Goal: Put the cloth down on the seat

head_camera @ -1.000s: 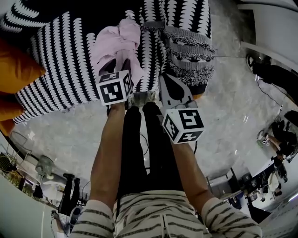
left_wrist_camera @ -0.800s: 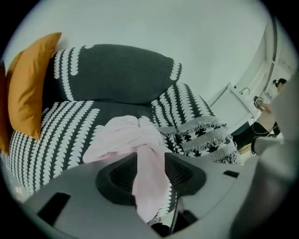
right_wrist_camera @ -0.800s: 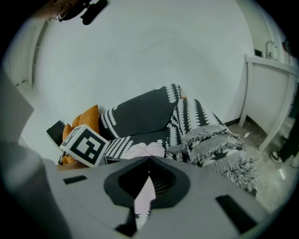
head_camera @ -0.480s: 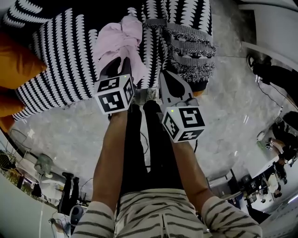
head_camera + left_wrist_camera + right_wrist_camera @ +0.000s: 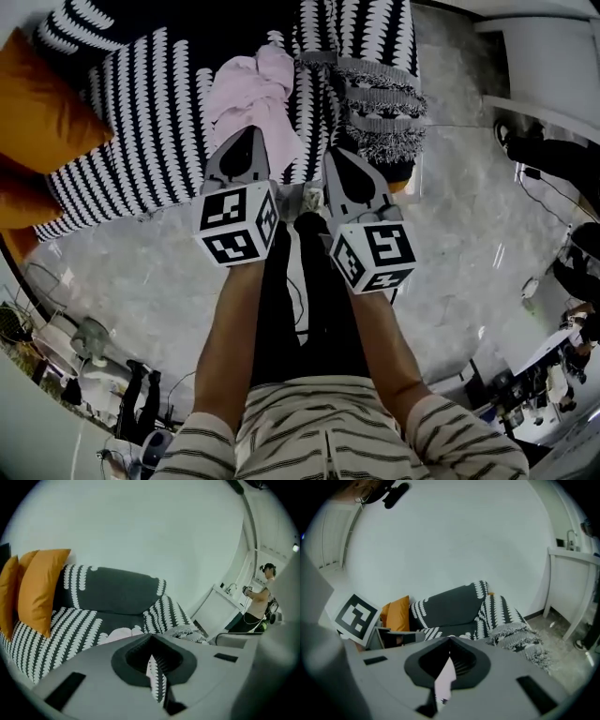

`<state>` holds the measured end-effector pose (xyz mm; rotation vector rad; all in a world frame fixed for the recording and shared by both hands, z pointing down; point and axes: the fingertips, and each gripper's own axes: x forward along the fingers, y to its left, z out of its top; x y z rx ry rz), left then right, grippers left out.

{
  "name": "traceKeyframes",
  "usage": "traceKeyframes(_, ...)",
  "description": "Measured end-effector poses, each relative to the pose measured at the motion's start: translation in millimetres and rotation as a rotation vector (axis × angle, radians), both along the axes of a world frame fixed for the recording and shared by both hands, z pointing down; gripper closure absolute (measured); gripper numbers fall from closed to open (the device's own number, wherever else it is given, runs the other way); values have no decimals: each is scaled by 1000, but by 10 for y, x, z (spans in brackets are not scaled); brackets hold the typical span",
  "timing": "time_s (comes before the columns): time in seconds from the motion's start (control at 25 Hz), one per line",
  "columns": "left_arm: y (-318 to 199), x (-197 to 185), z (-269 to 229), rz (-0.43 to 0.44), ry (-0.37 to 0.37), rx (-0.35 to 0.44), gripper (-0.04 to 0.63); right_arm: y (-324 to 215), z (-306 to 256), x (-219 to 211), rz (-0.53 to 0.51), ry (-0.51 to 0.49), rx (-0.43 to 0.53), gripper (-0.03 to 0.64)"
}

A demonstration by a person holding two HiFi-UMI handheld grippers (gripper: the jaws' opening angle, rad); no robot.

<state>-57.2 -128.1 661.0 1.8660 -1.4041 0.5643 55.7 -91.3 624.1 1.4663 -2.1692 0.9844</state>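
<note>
The pink cloth lies bunched on the seat of a black-and-white patterned sofa, loose from both grippers. My left gripper is at the cloth's near edge with its jaws shut and nothing between them. In the left gripper view the cloth shows just beyond the closed left gripper. My right gripper hovers to the right of the cloth, over the seat's front edge, jaws together and empty. The right gripper view shows only a thin slit between the jaws of the right gripper.
Orange cushions lean at the sofa's left end. A fringed patterned throw hangs over its right arm. Pale marble floor lies in front. A white table stands to the right, with people further off.
The left gripper's jaws were open around the pink cloth; they have shut empty and drawn back toward me. The cloth stays on the seat. The right gripper has barely moved.
</note>
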Motion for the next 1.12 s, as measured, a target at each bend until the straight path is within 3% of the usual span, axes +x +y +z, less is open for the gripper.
traceKeyframes(0.44,220,-91,-1215,29,-47,190,592,1,-1068,-180,-28,-48,149,604)
traceKeyframes(0.6,283,-80,-1599,23,-40,223,592,45,-1449,-168,-48,-46,188,604)
traceKeyframes(1.12,603,-114,-3281,20,-53,458,592,200,-3045,-278,-118,-46,403,604)
